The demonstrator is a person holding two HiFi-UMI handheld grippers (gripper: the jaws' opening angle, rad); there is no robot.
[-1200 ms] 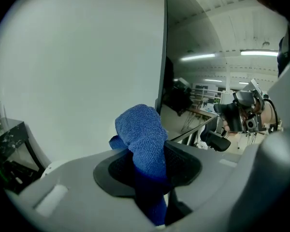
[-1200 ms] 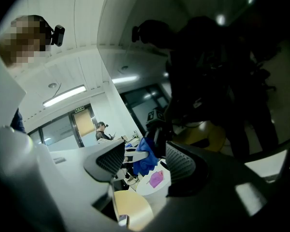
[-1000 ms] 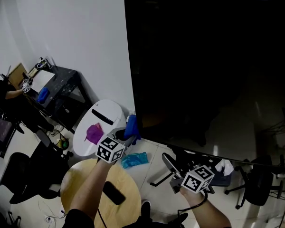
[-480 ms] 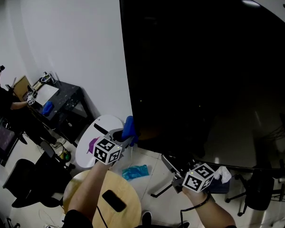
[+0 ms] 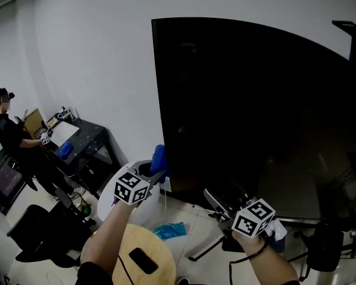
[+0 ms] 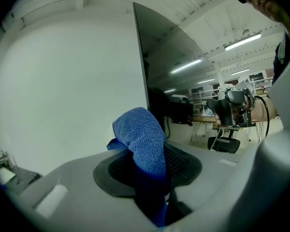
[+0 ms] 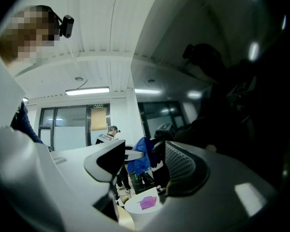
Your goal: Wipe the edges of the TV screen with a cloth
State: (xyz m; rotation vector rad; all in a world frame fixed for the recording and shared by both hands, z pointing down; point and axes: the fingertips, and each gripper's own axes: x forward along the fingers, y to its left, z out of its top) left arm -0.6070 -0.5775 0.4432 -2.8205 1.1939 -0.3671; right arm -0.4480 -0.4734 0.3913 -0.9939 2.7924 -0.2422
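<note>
Here, TV screen [image 5: 255, 111]: dark, upright against the white wall [image 5: 95, 70].
Right gripper [image 5: 209, 196]: we hold it near the bottom edge, jaws apart.
Left gripper [image 5: 157, 170]: we clamp its jaws on the cloth [image 5: 159, 157].
Cloth: blue, just beside the screen's lower left edge.

Cloth [image 5: 159, 158] beside TV screen [image 5: 255, 111], lower left — desk [image 5: 83, 138] further left
</note>
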